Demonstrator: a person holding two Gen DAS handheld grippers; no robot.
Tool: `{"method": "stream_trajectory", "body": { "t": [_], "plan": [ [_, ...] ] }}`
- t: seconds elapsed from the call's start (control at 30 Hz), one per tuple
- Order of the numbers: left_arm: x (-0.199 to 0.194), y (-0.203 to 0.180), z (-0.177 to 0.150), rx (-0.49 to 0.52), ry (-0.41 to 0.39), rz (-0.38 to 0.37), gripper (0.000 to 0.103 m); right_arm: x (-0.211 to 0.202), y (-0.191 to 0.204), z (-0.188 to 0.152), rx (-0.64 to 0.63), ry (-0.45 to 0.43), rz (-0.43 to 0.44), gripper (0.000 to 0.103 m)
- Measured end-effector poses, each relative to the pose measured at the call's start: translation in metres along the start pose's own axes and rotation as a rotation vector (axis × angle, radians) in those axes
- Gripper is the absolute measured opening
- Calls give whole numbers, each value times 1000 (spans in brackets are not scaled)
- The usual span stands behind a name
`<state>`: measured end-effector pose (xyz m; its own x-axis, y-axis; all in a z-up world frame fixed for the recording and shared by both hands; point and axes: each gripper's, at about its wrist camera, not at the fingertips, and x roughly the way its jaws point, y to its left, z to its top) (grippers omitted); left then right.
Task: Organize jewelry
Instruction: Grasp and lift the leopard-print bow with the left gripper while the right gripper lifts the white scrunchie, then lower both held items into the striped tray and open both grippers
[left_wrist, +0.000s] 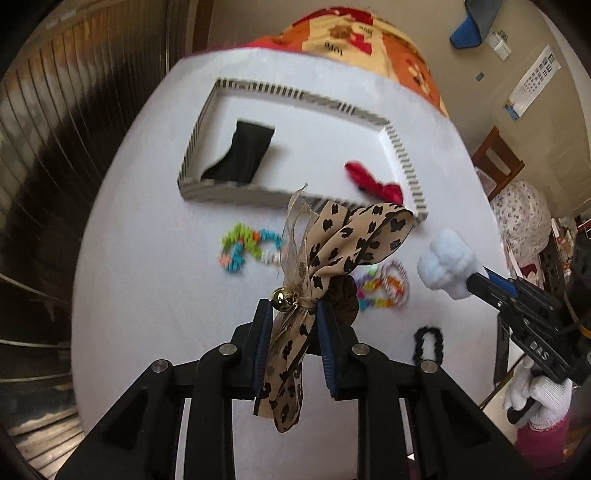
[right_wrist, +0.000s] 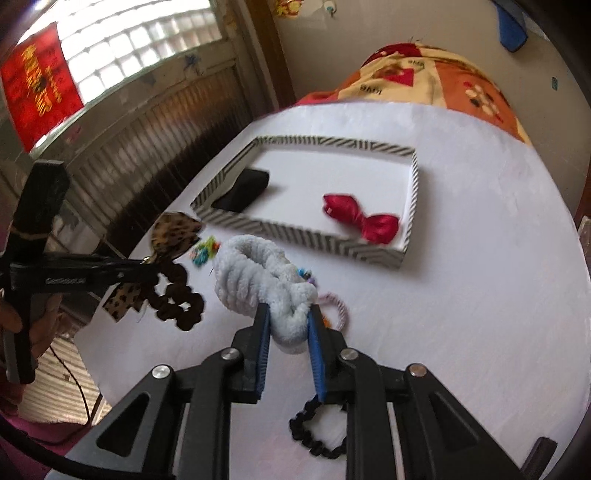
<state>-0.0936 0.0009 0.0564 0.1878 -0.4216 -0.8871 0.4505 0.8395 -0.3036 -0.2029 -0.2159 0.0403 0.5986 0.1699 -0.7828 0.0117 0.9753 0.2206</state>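
Observation:
My left gripper (left_wrist: 293, 314) is shut on a leopard-print ribbon bow (left_wrist: 343, 240) with a gold bell, held above the white table; a brown scrunchie (right_wrist: 177, 299) hangs from it. My right gripper (right_wrist: 288, 317) is shut on a fluffy light-blue scrunchie (right_wrist: 255, 273), also lifted; it shows in the left wrist view (left_wrist: 447, 262). A striped-rim tray (left_wrist: 406, 162) holds a black pouch (left_wrist: 243, 151) and a red bow (left_wrist: 376, 181). The tray (right_wrist: 306, 234) lies ahead of both grippers.
On the table (left_wrist: 147, 295) lie a colourful bead bracelet (left_wrist: 247, 247), more bright bracelets (left_wrist: 384, 288) and a black hair tie (left_wrist: 428, 343), also seen under the right gripper (right_wrist: 314, 435). A patterned blanket (right_wrist: 436, 74) lies beyond the table.

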Motion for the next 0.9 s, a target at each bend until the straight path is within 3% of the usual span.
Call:
{"method": "stream_trajectory", "body": {
  "t": [0.2, 0.43, 0.6, 0.9],
  "plan": [
    [-4, -4, 37, -13, -58, 7, 2, 9, -27, 38, 41, -34, -51, 20],
    [26, -14, 98, -40, -88, 40, 2, 42, -62, 77, 94, -20, -92, 20],
    [65, -14, 133, -74, -59, 75, 2, 70, -78, 100, 99, -6, -89, 20],
    [121, -6, 162, -115, -3, 130, 2, 131, -104, 130, 114, 44, -83, 21]
  ]
}}
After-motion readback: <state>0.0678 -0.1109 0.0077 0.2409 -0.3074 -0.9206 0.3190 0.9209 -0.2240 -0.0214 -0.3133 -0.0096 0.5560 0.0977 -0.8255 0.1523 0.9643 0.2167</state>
